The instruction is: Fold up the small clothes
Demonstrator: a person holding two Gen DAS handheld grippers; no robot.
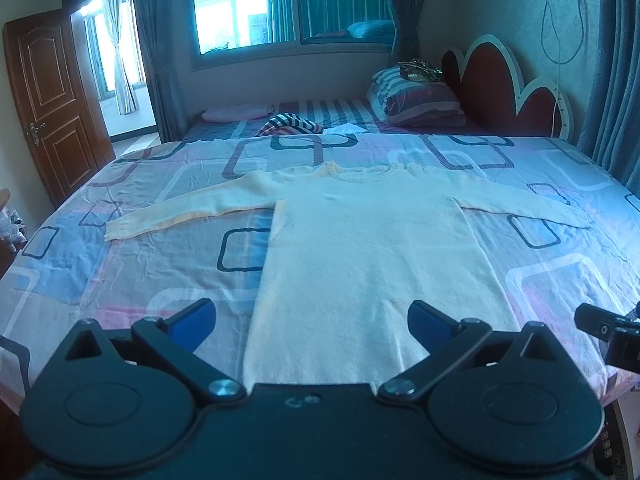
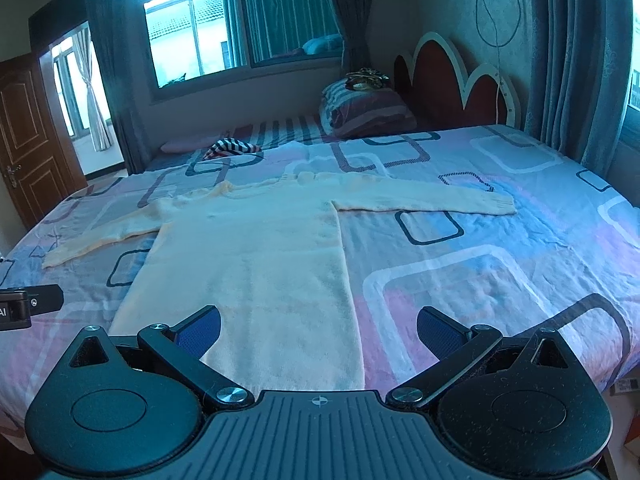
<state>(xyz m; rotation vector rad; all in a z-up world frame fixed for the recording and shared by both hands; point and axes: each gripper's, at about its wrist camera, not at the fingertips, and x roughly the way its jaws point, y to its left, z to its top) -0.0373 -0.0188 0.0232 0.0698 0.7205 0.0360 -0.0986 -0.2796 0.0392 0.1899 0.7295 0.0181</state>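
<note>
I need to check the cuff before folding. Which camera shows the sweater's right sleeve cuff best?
The right wrist view: the right sleeve cuff lies flat, ribbing visible. In the left wrist view it sits far off, blurry.

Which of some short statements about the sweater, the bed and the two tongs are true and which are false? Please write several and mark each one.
1. The cream sweater lies flat on the bed cover with both sleeves spread out. True.
2. The left tongs are shut on the sweater's hem. False: they are open and hold nothing.
3. The right tongs are open. True.
4. The sweater is already folded in half. False: it is fully unfolded.
5. A striped cloth lies beyond the sweater's collar. True.
6. The brown door stands to the right of the bed. False: it is at the left.
</note>
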